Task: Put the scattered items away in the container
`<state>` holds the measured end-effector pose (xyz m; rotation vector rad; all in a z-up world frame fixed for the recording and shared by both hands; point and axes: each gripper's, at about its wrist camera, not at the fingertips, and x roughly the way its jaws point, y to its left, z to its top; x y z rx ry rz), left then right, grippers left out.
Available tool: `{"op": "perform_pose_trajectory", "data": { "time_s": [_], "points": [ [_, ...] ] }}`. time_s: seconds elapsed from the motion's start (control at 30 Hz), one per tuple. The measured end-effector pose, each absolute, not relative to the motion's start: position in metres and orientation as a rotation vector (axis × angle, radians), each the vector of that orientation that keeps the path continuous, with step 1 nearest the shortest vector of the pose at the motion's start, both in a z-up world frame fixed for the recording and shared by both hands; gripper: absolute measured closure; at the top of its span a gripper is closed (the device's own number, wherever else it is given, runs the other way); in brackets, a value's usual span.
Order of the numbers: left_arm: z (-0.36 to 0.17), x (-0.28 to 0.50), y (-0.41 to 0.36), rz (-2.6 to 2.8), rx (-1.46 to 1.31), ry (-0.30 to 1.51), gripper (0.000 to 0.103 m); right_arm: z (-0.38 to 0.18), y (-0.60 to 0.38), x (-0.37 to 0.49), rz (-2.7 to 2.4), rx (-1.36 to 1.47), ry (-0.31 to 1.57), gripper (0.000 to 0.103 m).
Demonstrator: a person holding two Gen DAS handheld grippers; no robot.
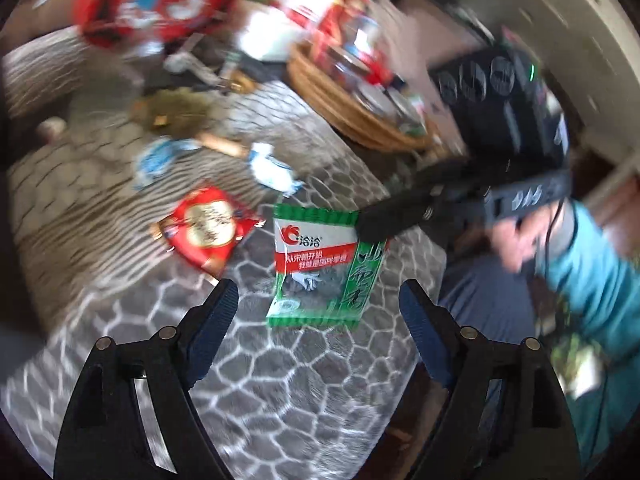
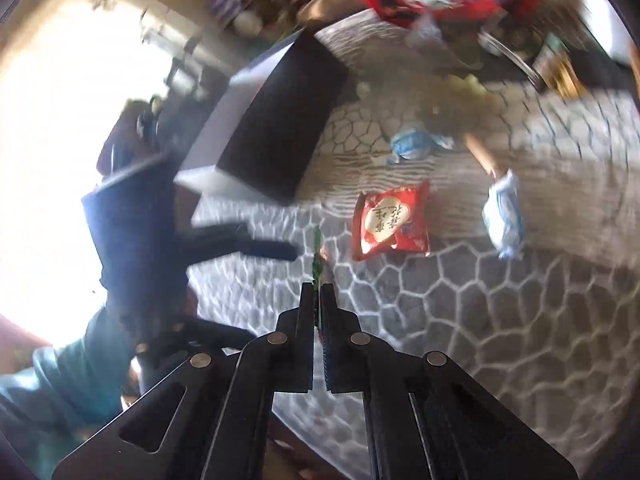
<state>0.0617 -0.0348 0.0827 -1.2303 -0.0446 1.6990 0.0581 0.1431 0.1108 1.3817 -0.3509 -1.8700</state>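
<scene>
**Green packet pinched by one corner, hanging over the desk**

The right gripper was closed tight on the top corner of the green snack packet, and the packet hung free below it, above the desk with its grey stone-pattern cover. In the right wrist view only the thin green edge of the packet showed between the closed fingers. The left gripper stood wide open and empty, just below the packet and not touching it.

The other items lay relative to this packet as follows: the red snack packet just beside it on the cover, two blue-white wrapped sweets a little farther behind, and the woven basket, already part filled, well behind it. A dark open box also stood on the desk; which of the two is the meant container I cannot tell.

The risk here, in my judgement, was the small grip. Only a corner of smooth foil was held, both views were blurred by fast motion, and a quick swing could pull the packet out, so it would fall back on the desk or on the floor. A hanging packet could also catch on the container rim.
</scene>
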Motion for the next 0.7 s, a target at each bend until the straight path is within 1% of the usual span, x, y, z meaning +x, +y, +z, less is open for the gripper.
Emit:
{"op": "perform_pose_trajectory", "data": {
  "time_s": [0.1,0.3,0.33,0.4,0.43,0.47,0.53,0.57,0.6,0.7],
  "points": [
    [0.079,0.061,-0.029,1.645,-1.198,-0.037,0.024,0.121,0.146,0.061,-1.830,1.361,-0.288,0.100],
    [0.081,0.055,-0.029,1.505,-1.152,-0.147,0.023,0.134,0.134,0.061,-1.752,1.371,-0.184,0.100],
    [0.083,0.057,-0.032,1.461,-1.150,-0.169,0.025,0.137,0.131,0.060,-1.743,1.367,-0.170,0.100],
    [0.087,0.060,-0.038,1.416,-1.134,-0.197,0.036,0.143,0.125,0.059,-1.720,1.356,-0.161,0.100],
    [0.089,0.061,-0.041,1.427,-1.125,-0.182,0.056,0.148,0.121,0.058,-1.711,1.343,-0.161,0.100],
    [0.092,0.061,-0.042,1.450,-1.125,-0.161,0.068,0.153,0.117,0.057,-1.708,1.332,-0.155,0.100],
    [0.093,0.059,-0.049,1.489,-1.120,-0.146,0.070,0.162,0.107,0.055,-1.709,1.324,-0.132,0.100],
    [0.095,0.057,-0.053,1.502,-1.110,-0.157,0.075,0.166,0.101,0.054,-1.708,1.322,-0.118,0.100],
    [0.097,0.056,-0.056,1.517,-1.100,-0.163,0.077,0.169,0.094,0.053,-1.705,1.321,-0.098,0.101],
    [0.100,0.051,-0.071,1.553,-1.086,-0.203,0.076,0.178,0.078,0.052,-1.701,1.330,-0.042,0.101]
  ]
}}
